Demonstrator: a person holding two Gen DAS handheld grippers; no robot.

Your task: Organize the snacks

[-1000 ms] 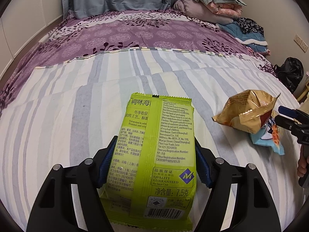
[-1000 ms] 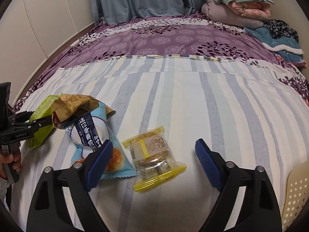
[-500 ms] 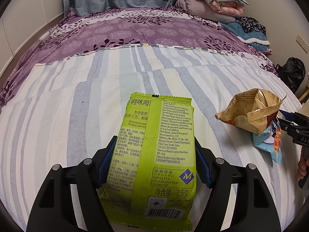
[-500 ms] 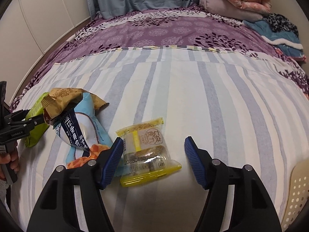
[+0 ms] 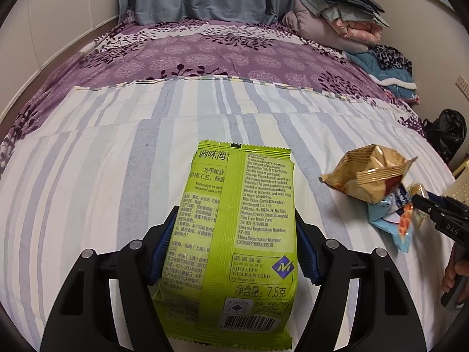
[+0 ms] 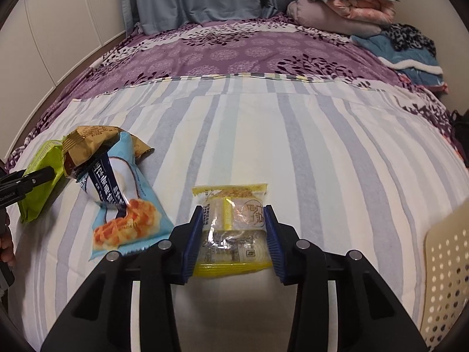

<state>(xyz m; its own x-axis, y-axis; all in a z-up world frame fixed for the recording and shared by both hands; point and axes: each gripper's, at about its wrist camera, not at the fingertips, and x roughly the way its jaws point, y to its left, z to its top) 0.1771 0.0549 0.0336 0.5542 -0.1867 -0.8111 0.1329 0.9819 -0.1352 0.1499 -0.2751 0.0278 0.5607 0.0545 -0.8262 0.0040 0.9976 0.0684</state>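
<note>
My left gripper is shut on a green seaweed snack packet and holds it over the striped bed sheet; the packet also shows at the left of the right wrist view. My right gripper is closed around a yellow-edged clear cake packet lying on the sheet, its blue pads touching both sides. A blue waffle snack bag lies left of it, with a golden-brown snack bag on its far end. Both bags show in the left wrist view, golden-brown and blue.
A cream perforated basket stands at the right edge of the bed. Folded quilts and clothes are piled at the far right. The purple floral cover spans the far half. A black bag sits beside the bed.
My right gripper moved forward over the yellow cake packet and its jaws closed in on both sides. My left gripper kept hold of the green packet and tilted slightly.
</note>
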